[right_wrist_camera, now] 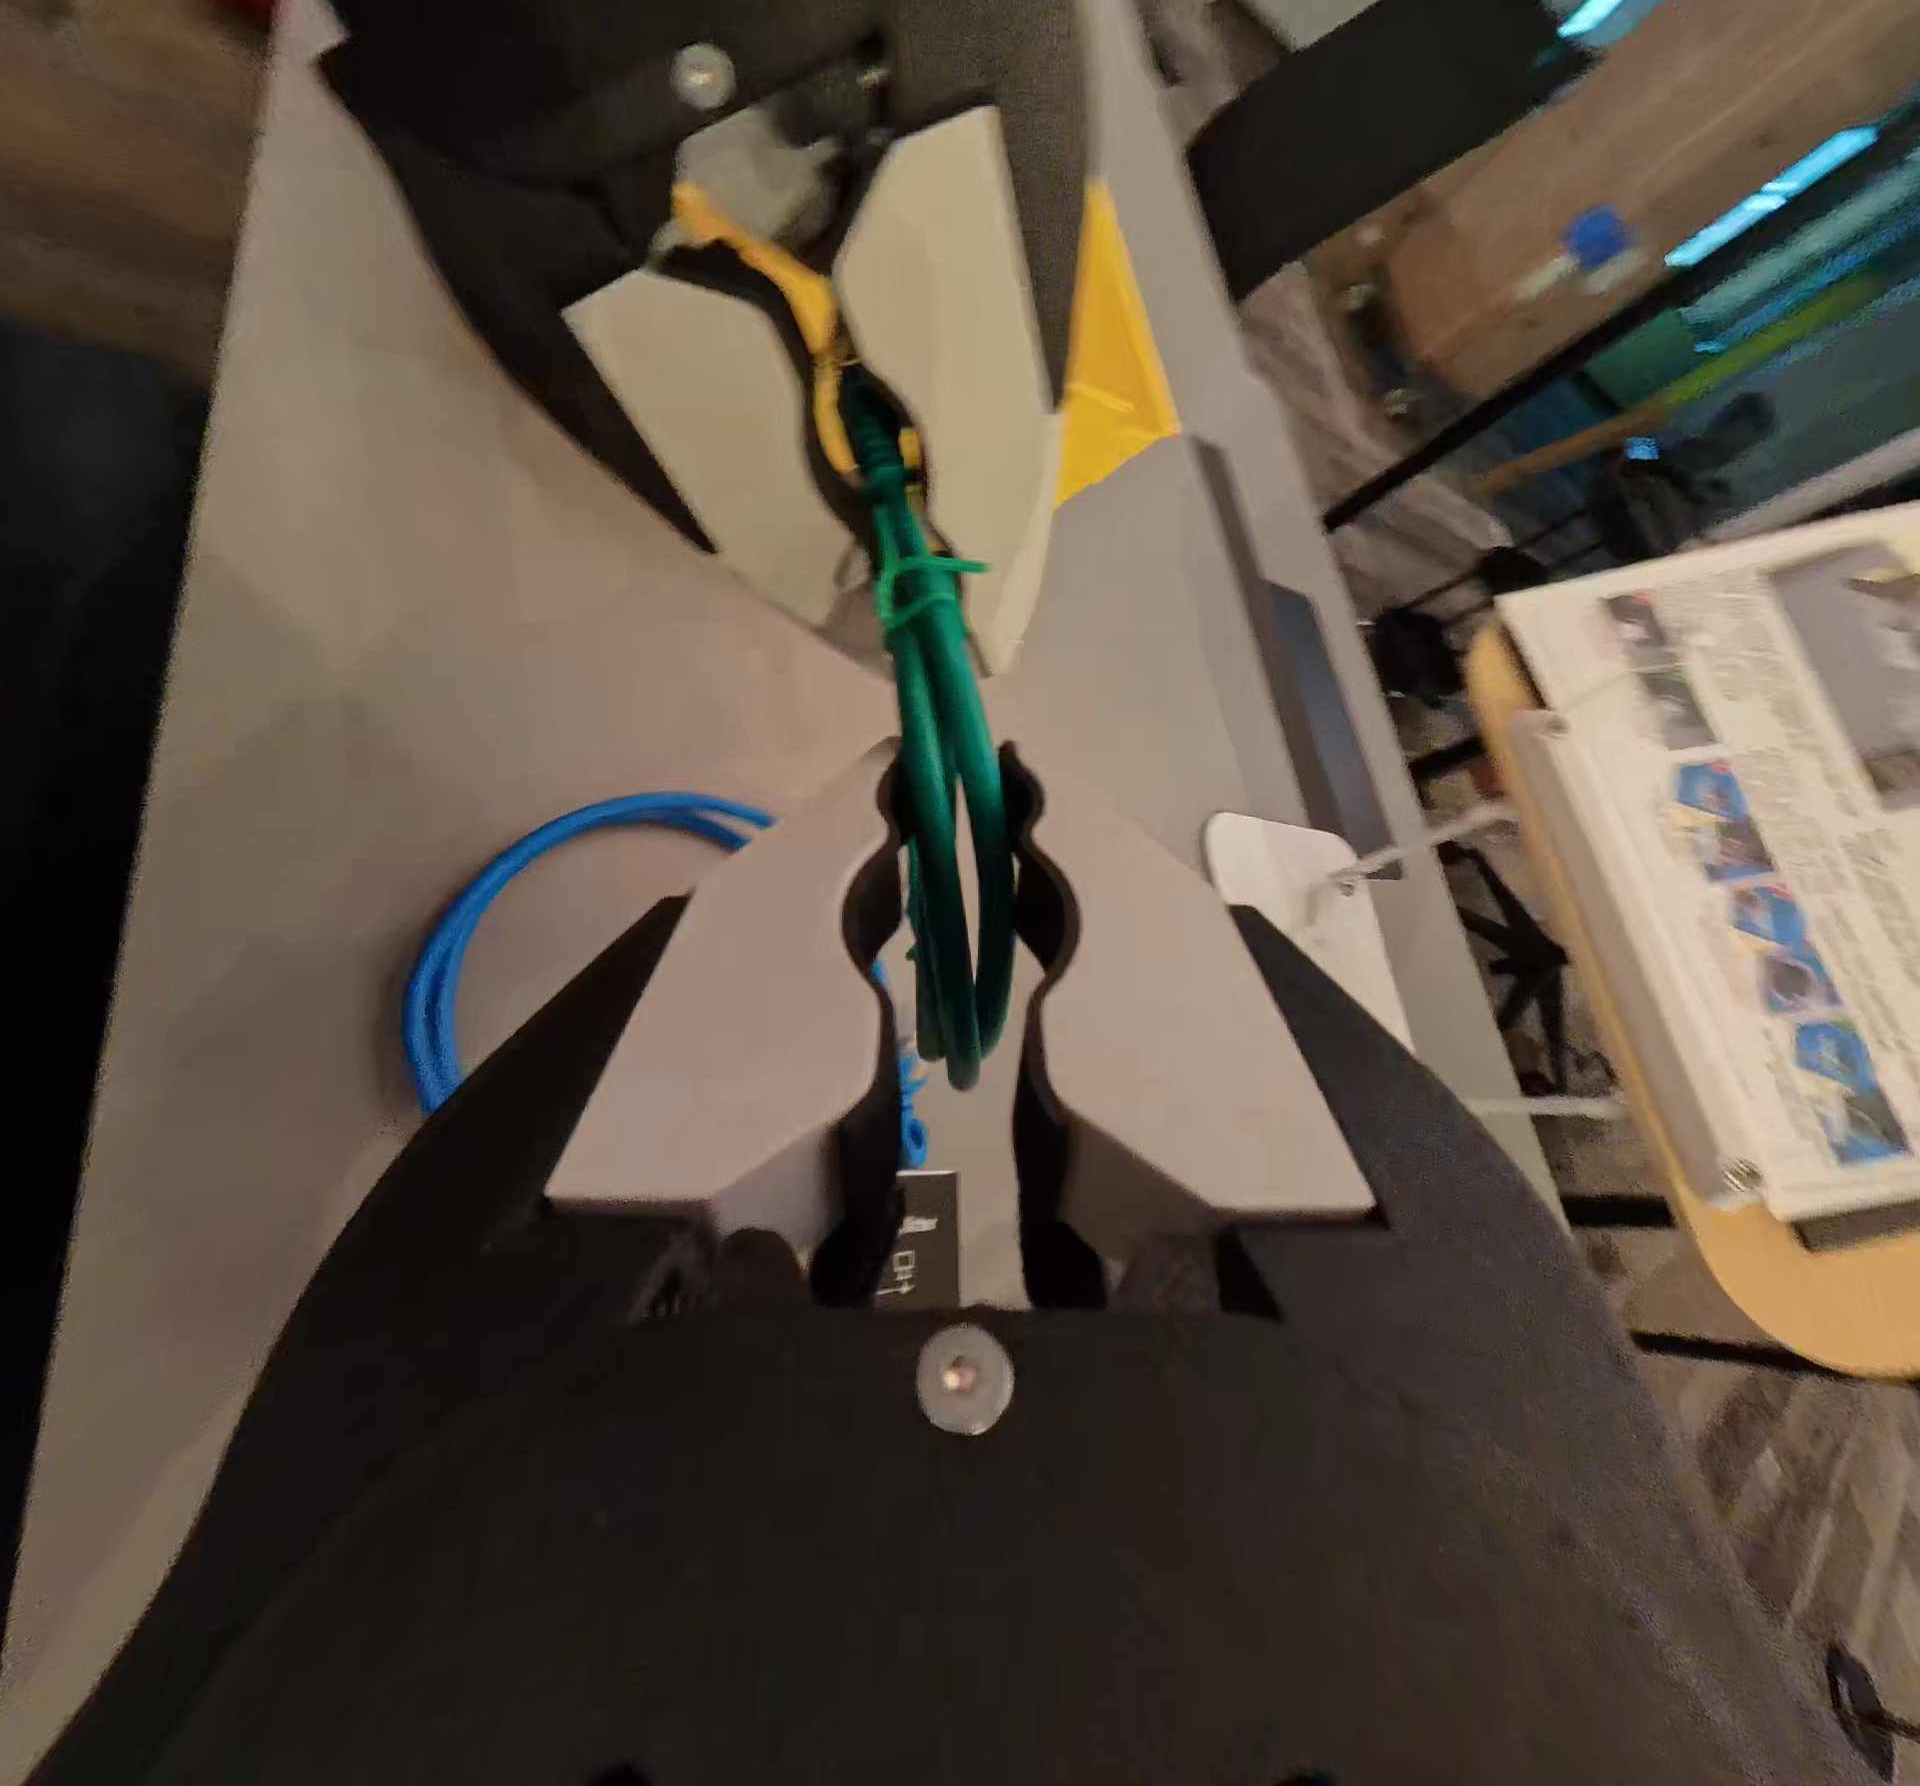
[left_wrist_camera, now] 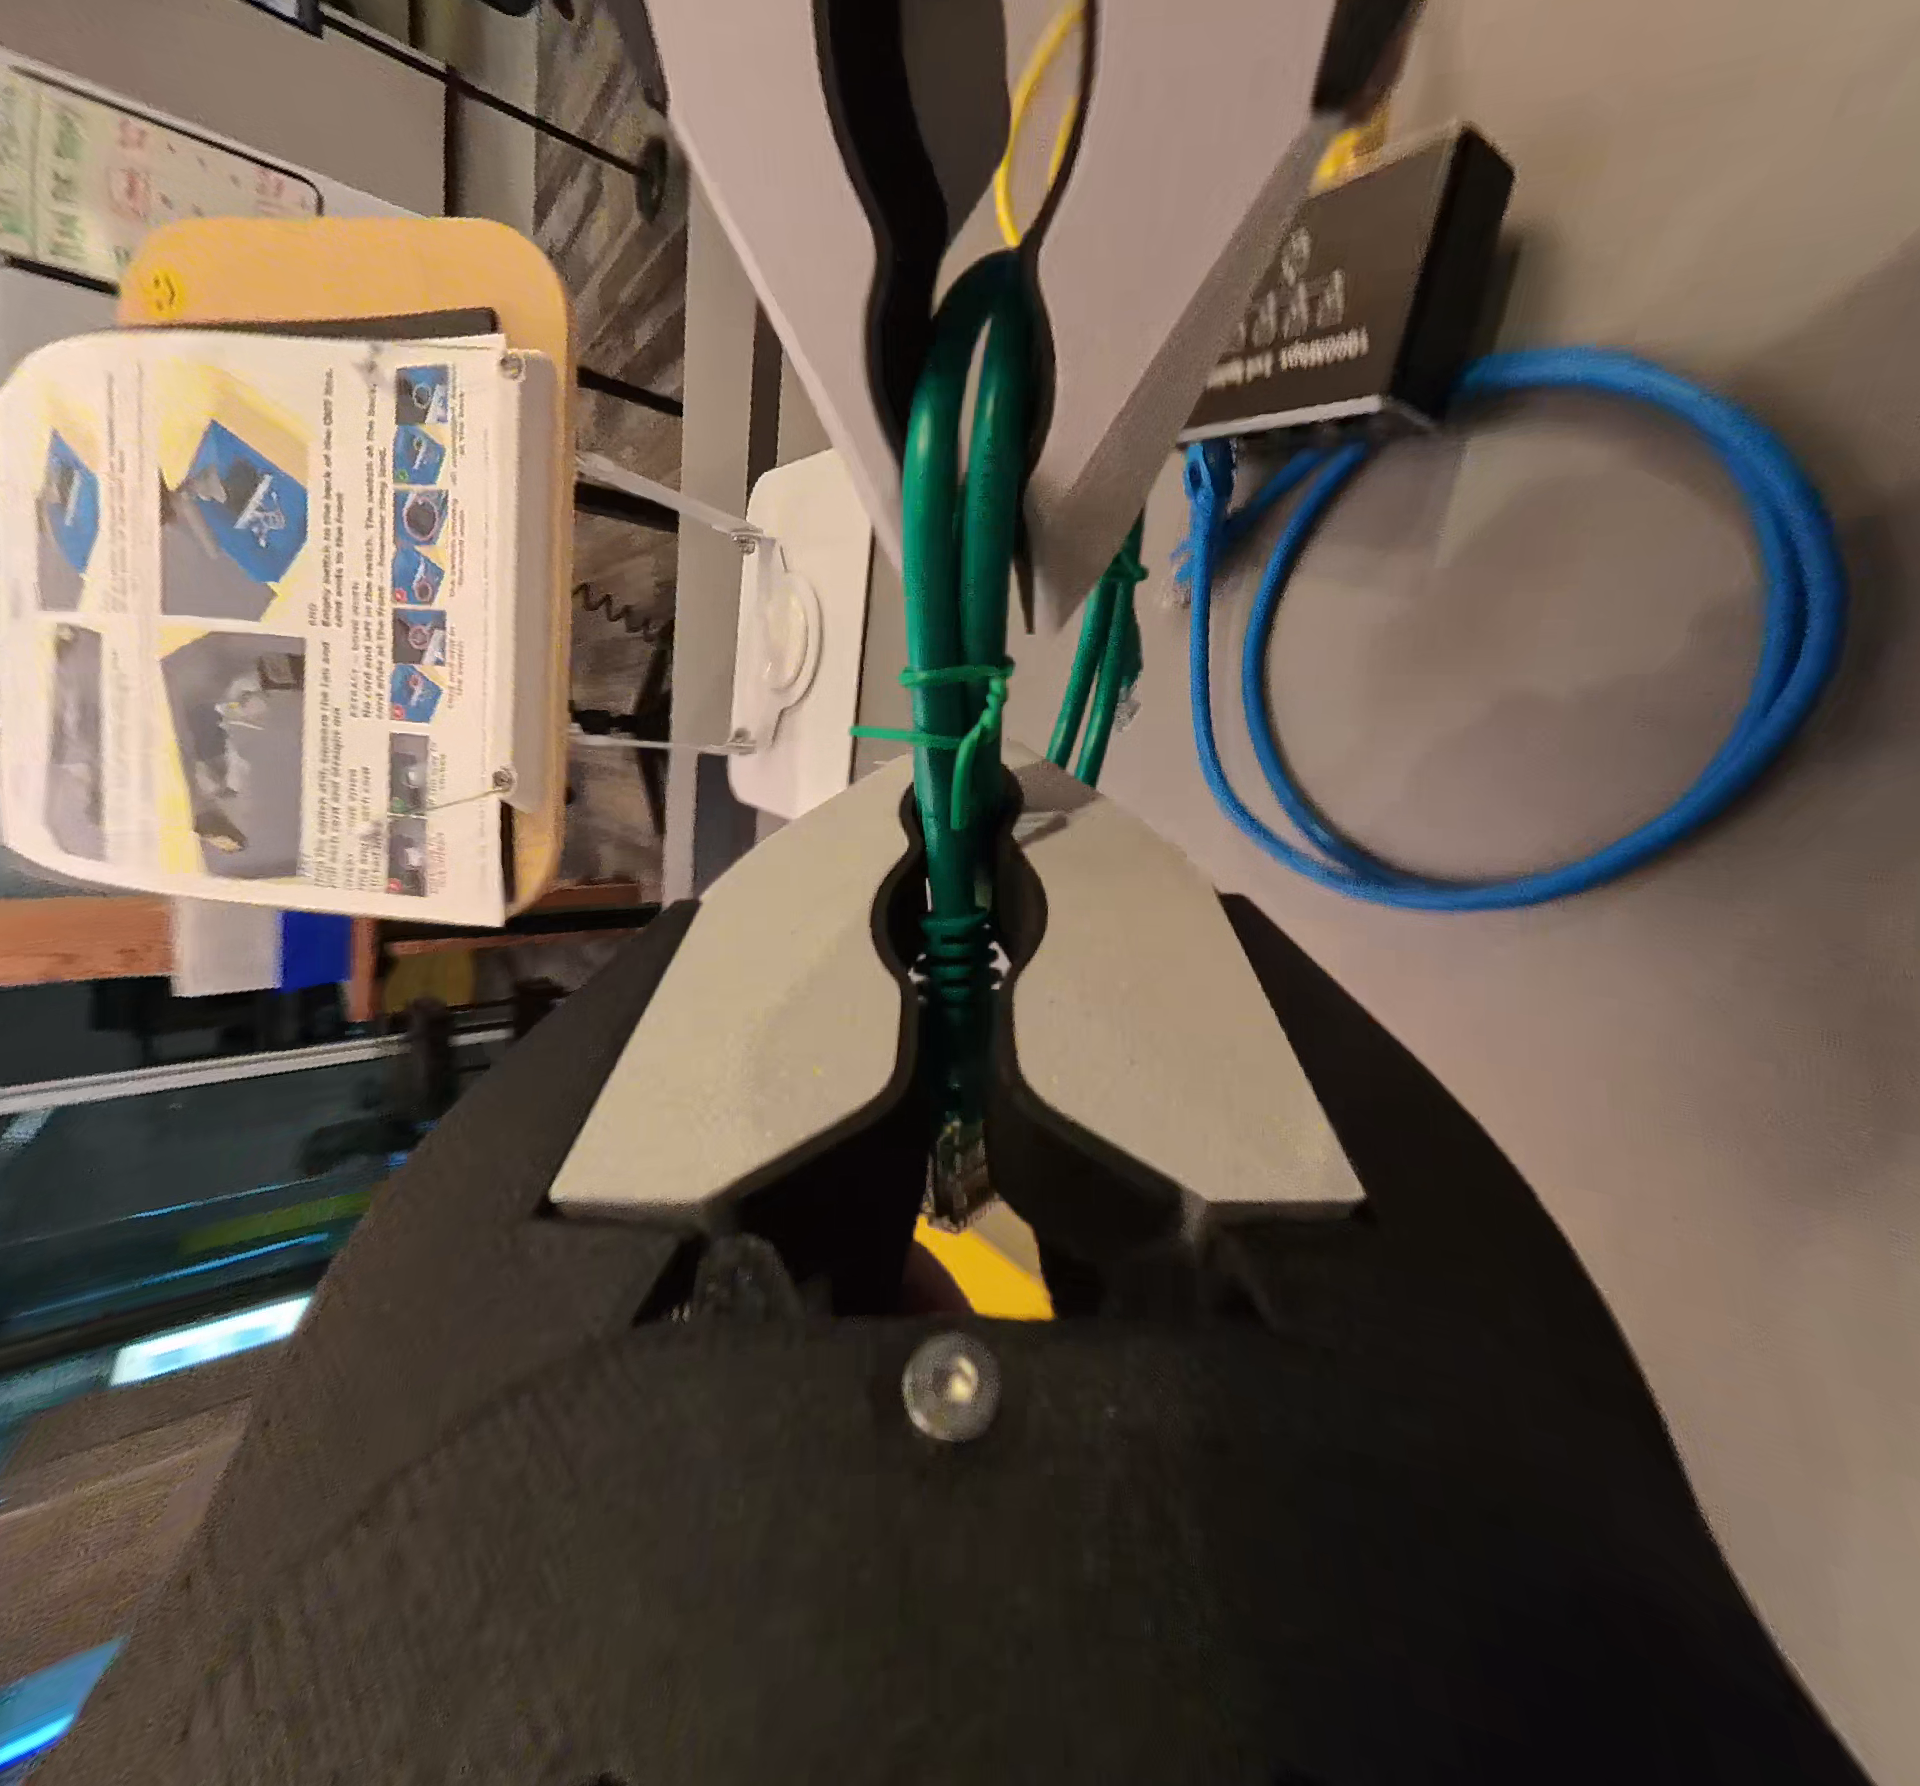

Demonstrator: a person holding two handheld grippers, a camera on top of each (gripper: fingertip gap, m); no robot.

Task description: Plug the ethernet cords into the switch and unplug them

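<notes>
A green ethernet cord [left_wrist_camera: 951,510], bundled with green ties, is stretched between both grippers above the grey table [left_wrist_camera: 1558,1113]. My left gripper [left_wrist_camera: 961,801] is shut on the cord's plug end; the clear plug [left_wrist_camera: 958,1177] sits between its fingers. My right gripper [right_wrist_camera: 951,780] is shut on the cord's looped end [right_wrist_camera: 961,926]. Each gripper faces the other, the right [left_wrist_camera: 966,489] from the top of the left wrist view, the left [right_wrist_camera: 914,635] from the top of the right wrist view. The black switch [left_wrist_camera: 1351,282] lies to the right, with a coiled blue cord [left_wrist_camera: 1507,656] running to its front. A yellow cord [left_wrist_camera: 1039,115] lies behind.
A printed instruction sheet [left_wrist_camera: 260,614] on a stand with a white base [left_wrist_camera: 800,635] stands at the table's edge by a wooden seat [right_wrist_camera: 1766,1300]. Yellow tape [right_wrist_camera: 1112,365] marks the table. The blue cord [right_wrist_camera: 447,957] and switch [right_wrist_camera: 925,1237] lie under my right gripper.
</notes>
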